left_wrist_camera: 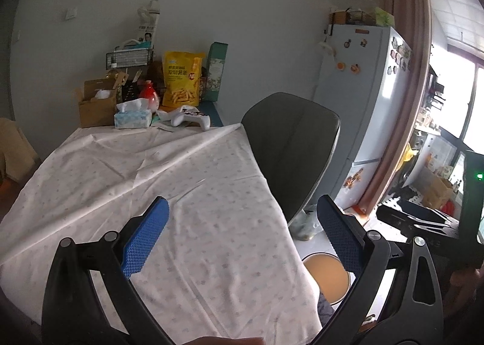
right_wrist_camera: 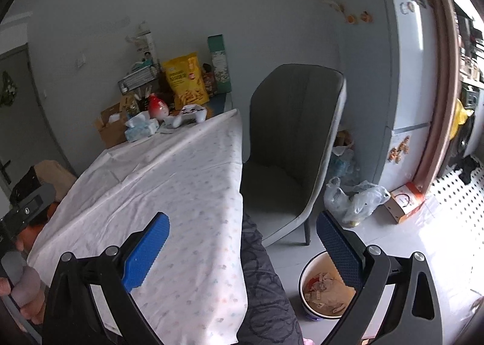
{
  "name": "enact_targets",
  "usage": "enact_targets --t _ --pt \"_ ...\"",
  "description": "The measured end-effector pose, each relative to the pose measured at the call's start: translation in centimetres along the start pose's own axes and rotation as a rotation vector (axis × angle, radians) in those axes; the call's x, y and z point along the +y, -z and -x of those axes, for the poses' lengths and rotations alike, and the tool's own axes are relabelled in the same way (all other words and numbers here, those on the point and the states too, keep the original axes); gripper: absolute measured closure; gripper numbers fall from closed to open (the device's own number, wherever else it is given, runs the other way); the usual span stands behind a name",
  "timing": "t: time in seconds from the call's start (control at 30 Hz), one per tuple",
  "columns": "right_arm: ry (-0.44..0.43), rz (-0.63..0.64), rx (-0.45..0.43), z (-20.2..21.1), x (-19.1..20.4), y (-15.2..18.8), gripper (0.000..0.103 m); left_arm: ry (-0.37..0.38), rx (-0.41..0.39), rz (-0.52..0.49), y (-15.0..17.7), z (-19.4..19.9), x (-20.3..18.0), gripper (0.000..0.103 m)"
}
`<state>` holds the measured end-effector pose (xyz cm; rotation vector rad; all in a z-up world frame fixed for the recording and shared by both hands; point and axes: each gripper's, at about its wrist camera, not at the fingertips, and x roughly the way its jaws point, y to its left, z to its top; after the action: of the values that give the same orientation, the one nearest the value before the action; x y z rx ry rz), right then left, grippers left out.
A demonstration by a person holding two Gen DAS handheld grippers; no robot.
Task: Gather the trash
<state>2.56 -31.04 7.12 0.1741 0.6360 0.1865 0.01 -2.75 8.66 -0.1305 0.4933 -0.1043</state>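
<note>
Both grippers, left (left_wrist_camera: 243,224) and right (right_wrist_camera: 243,231), hang spread and empty above the cloth-covered table (left_wrist_camera: 169,181). Trash (right_wrist_camera: 325,290) sits in the bin (right_wrist_camera: 305,307) on the floor beside the chair (right_wrist_camera: 290,139).
</note>
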Motion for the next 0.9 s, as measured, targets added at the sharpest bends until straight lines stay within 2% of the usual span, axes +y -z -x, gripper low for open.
enact_targets --t 0.33,0.63,0.9 --pt "-0.016 0.012 0.001 -0.5 0.4 0.5 0.008 -0.01 0.002 0.017 0.4 0.1 0.6 0.006" --pt "-0.047 0.037 -0.037 0.2 0.2 0.9 0.008 -0.004 0.009 0.019 0.6 0.0 0.6 0.006" --pt "-0.062 0.044 -0.009 -0.7 0.5 1.1 0.008 -0.009 0.011 0.032 0.8 -0.3 0.8 0.006"
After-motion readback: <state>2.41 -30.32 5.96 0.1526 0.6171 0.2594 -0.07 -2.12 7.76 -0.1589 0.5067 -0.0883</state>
